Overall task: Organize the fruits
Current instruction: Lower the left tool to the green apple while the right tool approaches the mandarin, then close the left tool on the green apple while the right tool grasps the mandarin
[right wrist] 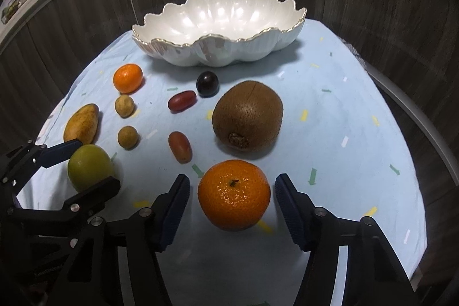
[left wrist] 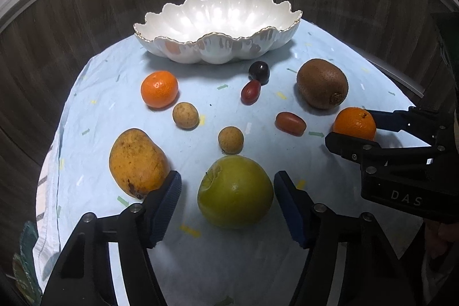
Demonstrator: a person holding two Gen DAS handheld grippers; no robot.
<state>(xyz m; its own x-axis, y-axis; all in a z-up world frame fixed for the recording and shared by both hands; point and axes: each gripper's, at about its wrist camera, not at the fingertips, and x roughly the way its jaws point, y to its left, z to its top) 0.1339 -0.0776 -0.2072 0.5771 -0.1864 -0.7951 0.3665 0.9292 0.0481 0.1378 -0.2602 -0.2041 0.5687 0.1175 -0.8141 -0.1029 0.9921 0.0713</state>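
- Straddling a green apple, the left gripper has its jaws spread wide, with a gap showing on each side of the fruit, near the front edge of the table.
- The right gripper is likewise spread wide around a tangerine near the front edge, its pads clear of the peel on both sides.
- A white scalloped bowl with a gold rim stands at the far edge of the light blue tablecloth; nothing shows inside it.
- A kiwi lies just behind the tangerine, towards the middle of the cloth.
- A dark plum sits just in front of the bowl, with two red oblong fruits nearer the front.
- Towards the left edge lie a second tangerine, two small tan round fruits, and a yellow mango just beside the left gripper's left finger.
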